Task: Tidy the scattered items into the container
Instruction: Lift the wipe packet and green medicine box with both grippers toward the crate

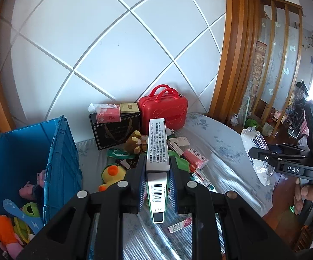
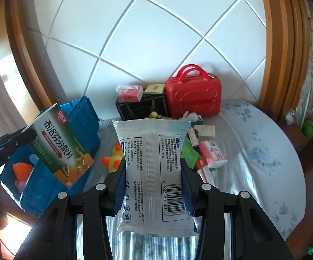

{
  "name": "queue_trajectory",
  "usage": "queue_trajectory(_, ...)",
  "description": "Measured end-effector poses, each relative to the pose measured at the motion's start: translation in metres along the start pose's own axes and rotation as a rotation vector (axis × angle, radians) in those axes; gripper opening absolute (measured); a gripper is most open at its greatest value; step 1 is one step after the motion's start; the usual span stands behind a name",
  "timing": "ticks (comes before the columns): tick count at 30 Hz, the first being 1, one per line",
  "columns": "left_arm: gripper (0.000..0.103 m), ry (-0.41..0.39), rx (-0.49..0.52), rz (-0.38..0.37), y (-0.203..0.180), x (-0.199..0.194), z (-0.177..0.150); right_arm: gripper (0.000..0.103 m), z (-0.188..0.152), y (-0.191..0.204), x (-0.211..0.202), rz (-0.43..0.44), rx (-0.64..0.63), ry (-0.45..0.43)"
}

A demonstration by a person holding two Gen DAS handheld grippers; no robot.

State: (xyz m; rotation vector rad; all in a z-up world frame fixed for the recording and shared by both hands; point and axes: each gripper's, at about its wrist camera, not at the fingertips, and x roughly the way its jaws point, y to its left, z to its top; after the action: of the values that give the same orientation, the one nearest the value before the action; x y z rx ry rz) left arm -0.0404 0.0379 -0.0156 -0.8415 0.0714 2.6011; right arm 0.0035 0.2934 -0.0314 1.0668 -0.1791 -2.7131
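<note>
Blue crate (image 1: pixel 61 156): left of the left gripper's fingers, open-topped on the bed, with soft toys (image 1: pixel 29 191) lying in its bottom.
Yellow duck (image 1: pixel 111 174): on the bedspread just left of the left fingers, beside the crate's wall.
Left gripper (image 1: pixel 157 173): fingers pinch a slim medicine box (image 1: pixel 158 145) by its two broad faces; the box stands on edge and runs forward past the fingertips, barcode end nearest the camera.
Black gift box (image 1: pixel 115 130): beyond the left fingertips, against the wall, with a pink tissue pack (image 1: pixel 107 112) on top.
Red case (image 1: pixel 164 108): beyond the fingertips, slightly right, upright by the wall.
Scattered small boxes (image 1: pixel 196 160): on the bedspread just right of the left fingers.
Right gripper (image 2: pixel 153 186): fingers clamp a white sealed wipes pack (image 2: pixel 152 162) across its width, barcode side up, its ends sticking out ahead of and behind the pads.
Held things: both are above the bed, neither in the crate.
</note>
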Motion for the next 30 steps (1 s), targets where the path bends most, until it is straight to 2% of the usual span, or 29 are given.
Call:
queue_trajectory(11, 0.019, -0.045, -0.040, 0.021, 0.047, -0.021, -0.002, 0.043, 0.012, 0.052, 0.009, 0.035, -0.048, -0.020)
queue_trajectory(30, 0.019, -0.105, -0.126, 0.095, 0.139, -0.061, -0.013, 0.043, 0.024, 0.146, 0.043, 0.105, -0.133, 0.003)
